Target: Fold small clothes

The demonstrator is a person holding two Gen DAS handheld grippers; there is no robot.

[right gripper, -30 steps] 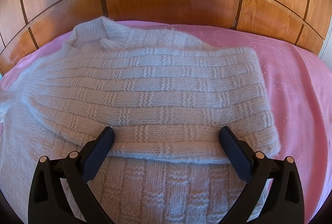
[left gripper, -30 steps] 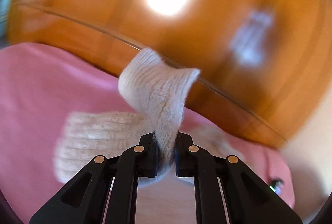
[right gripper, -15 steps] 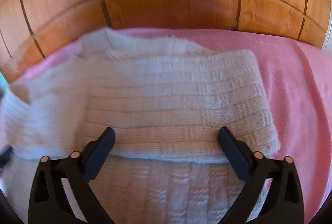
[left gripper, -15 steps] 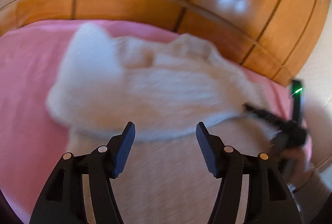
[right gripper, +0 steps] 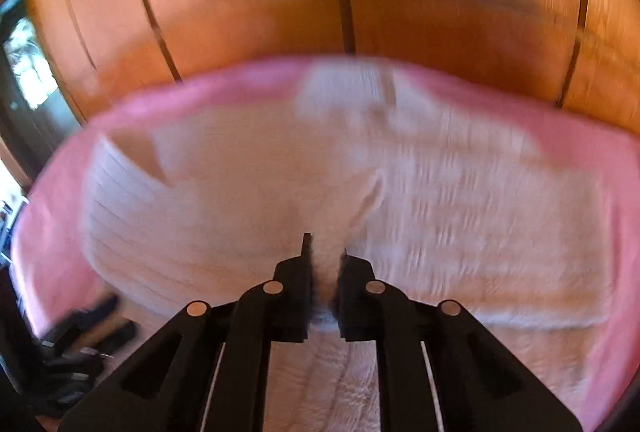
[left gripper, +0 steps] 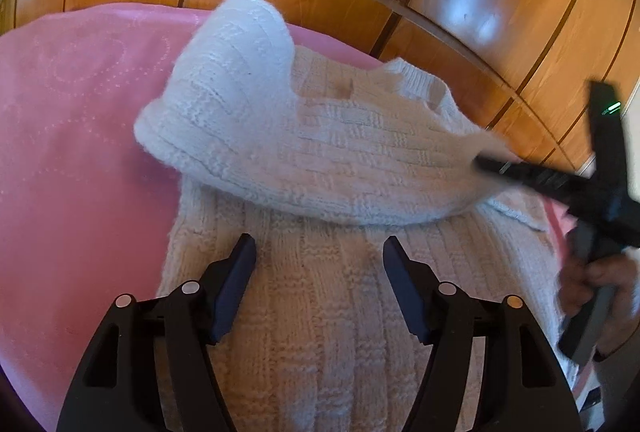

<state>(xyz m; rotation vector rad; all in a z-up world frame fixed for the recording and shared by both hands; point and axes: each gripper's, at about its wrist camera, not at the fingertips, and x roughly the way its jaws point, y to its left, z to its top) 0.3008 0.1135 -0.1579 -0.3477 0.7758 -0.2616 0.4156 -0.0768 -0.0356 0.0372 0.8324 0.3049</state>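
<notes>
left gripper (left gripper: 319,286) opening above sweater (left gripper: 328,160)

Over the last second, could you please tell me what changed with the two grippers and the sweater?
The left gripper let go of the sleeve, which now lies folded across the sweater; its jaws are opening with nothing between them. The right gripper, wide open a second ago, closed on a fold of the knit and is lifting it. The sweater stays on the pink cover.

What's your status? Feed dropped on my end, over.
Left gripper opening, nothing between the jaws, above the white knit sweater. Right gripper shut on a pinch of it. Pink bedspread underneath, nothing in the way.
</notes>
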